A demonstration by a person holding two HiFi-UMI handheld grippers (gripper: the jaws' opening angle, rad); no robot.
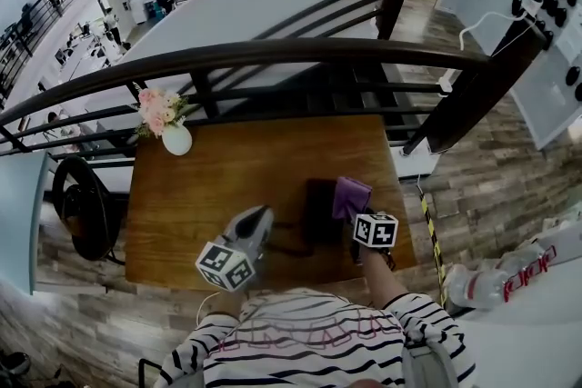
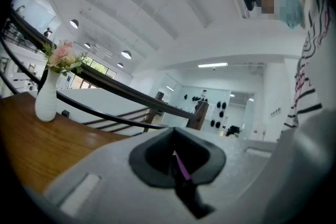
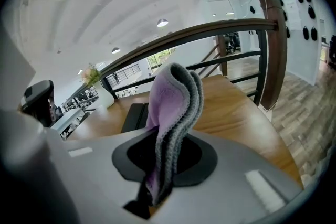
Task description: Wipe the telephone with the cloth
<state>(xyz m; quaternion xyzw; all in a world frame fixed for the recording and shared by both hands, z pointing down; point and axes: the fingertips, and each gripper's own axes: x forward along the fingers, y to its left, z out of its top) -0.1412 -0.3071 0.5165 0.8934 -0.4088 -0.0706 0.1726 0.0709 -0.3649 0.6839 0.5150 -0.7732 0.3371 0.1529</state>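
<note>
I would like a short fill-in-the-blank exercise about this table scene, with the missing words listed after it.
1. The right tool is shut on a folded purple ____.
2. The white vase holds ____ flowers.
3. The dark telephone lies on a ____ table.
Missing words: cloth; pink; wooden.

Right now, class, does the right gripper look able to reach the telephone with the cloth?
Probably yes. The right gripper is shut on the cloth, which sits at the right edge of the telephone in the head view. Nothing stands between them on the table.
</note>
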